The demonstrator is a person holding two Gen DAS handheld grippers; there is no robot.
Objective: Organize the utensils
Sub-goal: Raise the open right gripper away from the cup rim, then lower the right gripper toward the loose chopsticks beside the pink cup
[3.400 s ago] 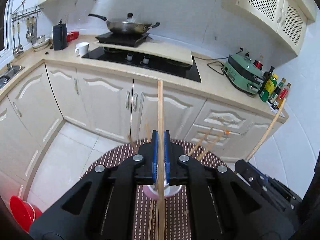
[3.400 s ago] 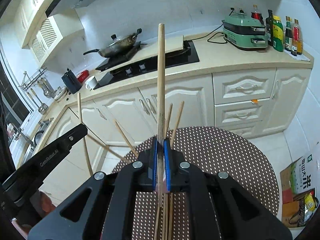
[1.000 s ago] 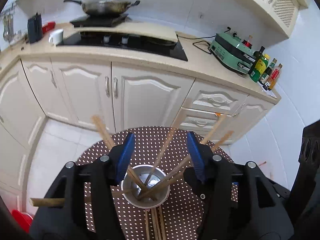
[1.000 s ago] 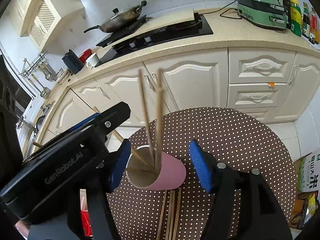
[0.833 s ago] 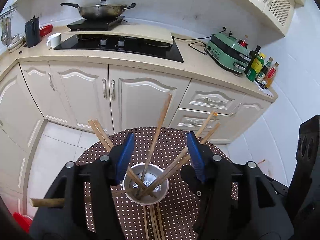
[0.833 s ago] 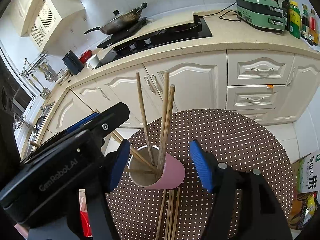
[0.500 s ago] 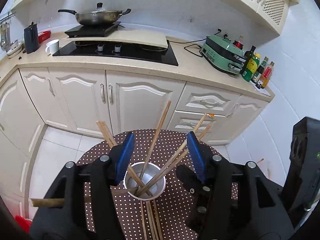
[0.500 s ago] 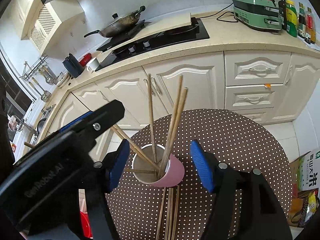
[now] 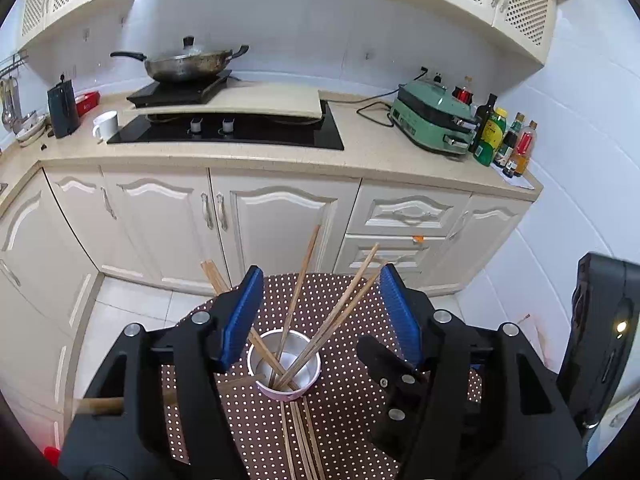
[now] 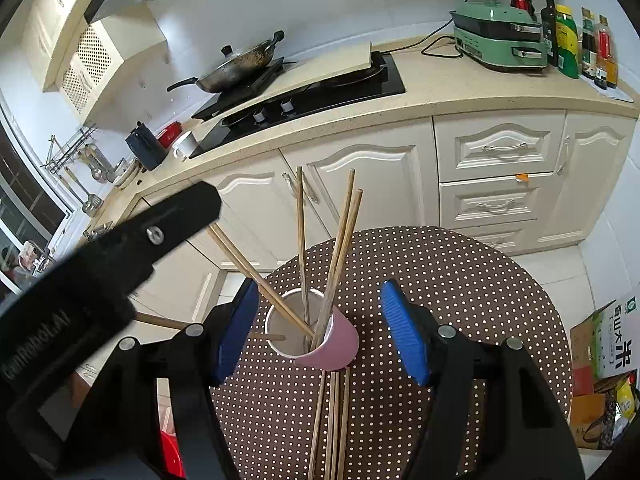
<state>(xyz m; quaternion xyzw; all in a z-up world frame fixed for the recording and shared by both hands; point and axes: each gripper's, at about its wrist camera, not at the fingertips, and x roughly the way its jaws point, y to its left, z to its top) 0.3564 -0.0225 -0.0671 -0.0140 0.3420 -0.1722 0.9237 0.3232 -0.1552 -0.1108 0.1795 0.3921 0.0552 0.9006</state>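
A pink cup (image 9: pixel 310 378) (image 10: pixel 340 340) stands on the round brown dotted table (image 9: pixel 360 420) and holds several wooden chopsticks (image 9: pixel 298 288) (image 10: pixel 302 240) that fan out of it. One more stick (image 9: pixel 100 404) pokes out to the left, nearly level. Several loose chopsticks (image 9: pixel 298 436) (image 10: pixel 332 420) lie flat in front of the cup. My left gripper (image 9: pixel 320 276) hovers above the cup, its jaws opening, pads clear of the sticks. My right gripper (image 10: pixel 319 288) is open over the cup and touches nothing. The left gripper's black body (image 10: pixel 120 256) fills the left of the right wrist view.
Beyond the table runs a counter (image 9: pixel 360 148) with a black cooktop (image 9: pixel 240 132), a wok (image 9: pixel 188 64), a green appliance (image 9: pixel 432 118) and bottles (image 9: pixel 504 136), above cream cabinet doors (image 9: pixel 280 224). A cardboard box (image 10: pixel 604 348) and a red basin (image 10: pixel 172 456) sit on the floor.
Each gripper earlier held one upright chopstick; both have let go and the sticks stand in the cup. Over the last second both grippers pulled up and back, and the left jaws widened.
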